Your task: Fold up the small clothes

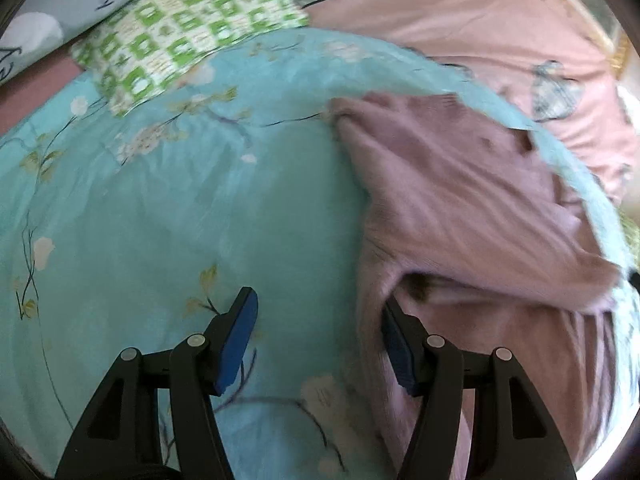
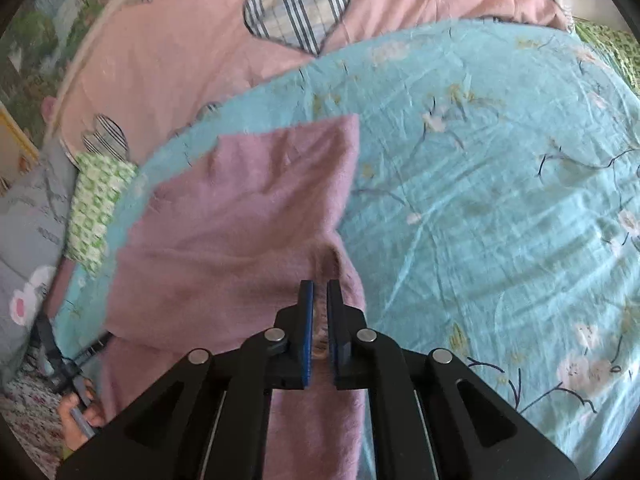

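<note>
A mauve knitted garment (image 2: 248, 216) lies partly folded on a turquoise floral sheet (image 2: 500, 184), filling the centre and the seven o'clock side of the right wrist view. The right gripper (image 2: 320, 286) sits at six o'clock of that view with its blue-padded jaws pressed nearly together on a ridge of the mauve knit — a small pucker of fabric rises just ahead of the tips. In the left wrist view the same garment spreads from centre toward four o'clock, one layer lapped over another. The left gripper (image 1: 320, 304) has its jaws spread wide; one pad rides over bare sheet and the other sits at the garment's edge, with nothing pinched between them. To do this fold well, the pinched edge likely needs carrying over low and level so the lapped layer lands square, while the open left tongs could pin the far side to stop the knit dragging across the sheet. Beyond the sheet lie a pink cover with plaid hearts (image 2: 298, 8) at twelve o'clock and a green checked cloth (image 1: 180, 28) at eleven o'clock of the left view. A hand (image 2: 78, 412) on a gripper handle shows at eight o'clock of the right view. No container — no basket, box or drawer — is visible anywhere.
</note>
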Available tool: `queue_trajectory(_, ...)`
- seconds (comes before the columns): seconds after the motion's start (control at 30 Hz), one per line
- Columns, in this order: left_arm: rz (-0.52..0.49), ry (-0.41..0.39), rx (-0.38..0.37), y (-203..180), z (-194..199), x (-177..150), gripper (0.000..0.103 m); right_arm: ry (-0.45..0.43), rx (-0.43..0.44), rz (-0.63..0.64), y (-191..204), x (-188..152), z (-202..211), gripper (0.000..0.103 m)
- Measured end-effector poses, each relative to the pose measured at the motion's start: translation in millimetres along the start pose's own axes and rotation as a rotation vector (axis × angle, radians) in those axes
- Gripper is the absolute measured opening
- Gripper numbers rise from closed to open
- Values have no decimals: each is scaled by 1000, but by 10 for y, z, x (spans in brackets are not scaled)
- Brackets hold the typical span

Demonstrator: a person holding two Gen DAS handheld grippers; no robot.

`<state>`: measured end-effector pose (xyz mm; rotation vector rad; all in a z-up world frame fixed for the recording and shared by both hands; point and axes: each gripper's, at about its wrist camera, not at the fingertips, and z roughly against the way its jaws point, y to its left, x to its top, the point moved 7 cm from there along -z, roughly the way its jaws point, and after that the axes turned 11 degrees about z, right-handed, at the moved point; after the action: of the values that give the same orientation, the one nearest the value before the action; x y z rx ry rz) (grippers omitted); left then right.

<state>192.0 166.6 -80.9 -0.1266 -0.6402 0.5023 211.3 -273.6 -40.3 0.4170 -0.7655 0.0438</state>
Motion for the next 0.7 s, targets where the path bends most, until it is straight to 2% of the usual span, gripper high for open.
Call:
queue_trajectory(0.13,-57,-33,-85,-117,304,132,63,1,47,82,209,175,-22,8)
queue_trajectory(0.23,-58,-51,-78,-194,323,413,73,63,57,188,387,294,-290,9)
queue_trajectory(0.3,-56,-23,-85,-265,185,593,75,125,68,248,492,299,-488,19)
queue_trajectory(0.37,-35,35,-89,-337,-69,773,75,180,74,329,590,295,-698,54)
queue_trajectory(0.4,-28,64,-102,-362,-187,828,75,189,76,369,628,293,-778,58)
queue_trajectory(0.53,22,160,-116,-402,-693,1033,76,247,110,483,734,268,-1024,59)
queue_trajectory(0.6,43,207,-94,-401,-955,1083,75,272,101,526,739,253,-1095,59)
queue_trajectory(0.67,49,214,-83,-404,-1095,1121,76,306,70,571,702,223,-1165,59)
queue_trajectory(0.7,42,192,-83,-427,-1140,1154,76,323,49,594,682,202,-1201,58)
